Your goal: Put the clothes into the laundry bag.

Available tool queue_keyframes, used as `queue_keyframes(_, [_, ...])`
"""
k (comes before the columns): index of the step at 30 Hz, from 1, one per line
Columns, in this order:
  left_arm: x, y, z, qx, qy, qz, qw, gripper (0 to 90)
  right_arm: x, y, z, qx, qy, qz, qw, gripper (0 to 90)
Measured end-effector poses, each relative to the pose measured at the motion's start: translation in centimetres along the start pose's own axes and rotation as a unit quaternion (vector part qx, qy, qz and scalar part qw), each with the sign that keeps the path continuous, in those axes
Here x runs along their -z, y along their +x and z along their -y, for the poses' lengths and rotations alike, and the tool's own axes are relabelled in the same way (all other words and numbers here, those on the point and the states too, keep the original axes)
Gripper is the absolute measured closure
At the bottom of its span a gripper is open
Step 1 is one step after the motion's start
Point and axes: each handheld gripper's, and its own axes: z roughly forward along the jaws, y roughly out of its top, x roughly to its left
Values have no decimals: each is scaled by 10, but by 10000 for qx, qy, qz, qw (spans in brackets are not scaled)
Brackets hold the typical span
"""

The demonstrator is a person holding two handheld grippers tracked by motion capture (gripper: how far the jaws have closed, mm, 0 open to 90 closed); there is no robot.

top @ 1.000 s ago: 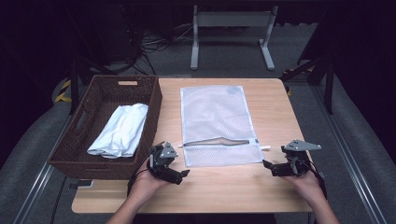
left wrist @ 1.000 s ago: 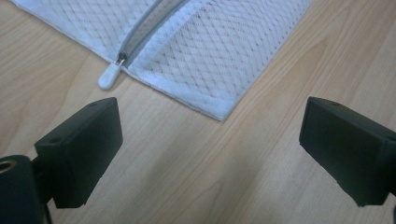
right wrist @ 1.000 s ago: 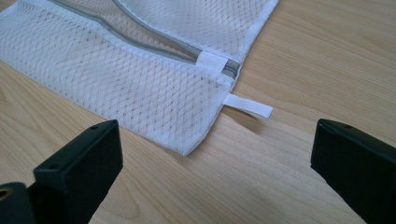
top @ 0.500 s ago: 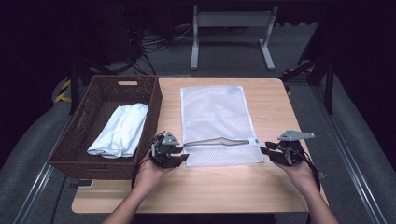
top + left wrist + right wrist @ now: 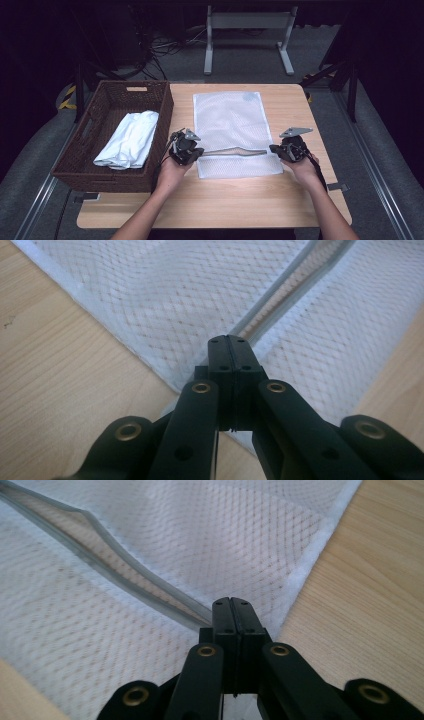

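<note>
here, white mesh bag [image 5: 229, 131] flat on wooden table [image 5: 215, 200], just right of wicker basket [image 5: 95, 135] w/ white cloth [image 5: 127, 139]. left gripper [image 5: 192, 152] at bag's left edge, right gripper [image 5: 276, 149] at its right edge, both at zipper [image 5: 235, 151] ends. jaws on both pressed together; cannot tell if pinching mesh.
</note>
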Motion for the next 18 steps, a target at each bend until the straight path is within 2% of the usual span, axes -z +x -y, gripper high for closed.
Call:
queue_keyframes(5, [-12,6,-3,31,46,-130,9999,899,-11,-3,1,7,103,72,9999,900])
queue_keyframes(14, [-23,8,0,-28,342,-239,9991,899,-15,-4,6,50,248,108,9996,899])
queue_keyframes(18, [-26,12,4,19,424,-219,9989,899,-15,-2,6,87,297,183,9994,900])
